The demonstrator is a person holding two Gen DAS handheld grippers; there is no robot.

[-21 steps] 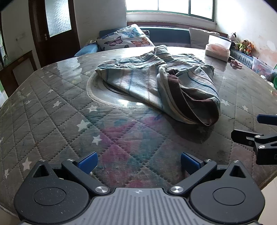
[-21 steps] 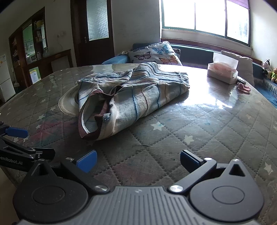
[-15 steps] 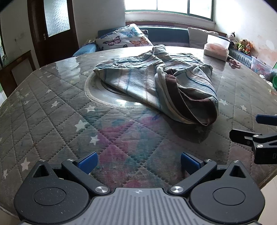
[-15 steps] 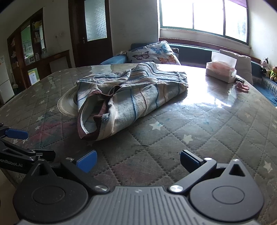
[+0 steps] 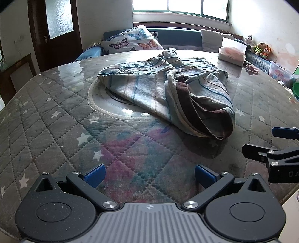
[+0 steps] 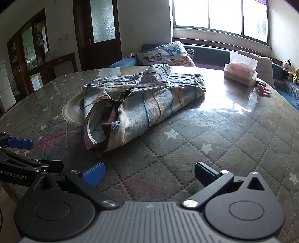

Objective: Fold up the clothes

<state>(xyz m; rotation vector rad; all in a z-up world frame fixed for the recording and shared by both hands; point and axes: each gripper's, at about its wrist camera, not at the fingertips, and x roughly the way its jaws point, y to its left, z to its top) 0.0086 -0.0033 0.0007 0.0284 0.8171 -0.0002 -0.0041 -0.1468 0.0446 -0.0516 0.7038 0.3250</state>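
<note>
Tissues (image 6: 241, 74) beyond rumpled garment (image 6: 142, 104)

You have the garment (image 5: 168, 93) lying in a heap near the middle of the desk (image 5: 56, 130), partly over the round inset (image 5: 104, 104) at the desk's centre. Behind it to the right, the tissue box (image 6: 241, 73) stands on the desk near the far edge, with a small item (image 6: 263, 90) just right of it. Your left hand-held gripper (image 5: 149, 174) and right hand-held gripper (image 6: 149, 172) sit side by side over the near edge, well short of the garment. Behind the desk, the butterfly pillow (image 5: 130, 41) rests on the bench under the window (image 6: 220, 15)
</note>
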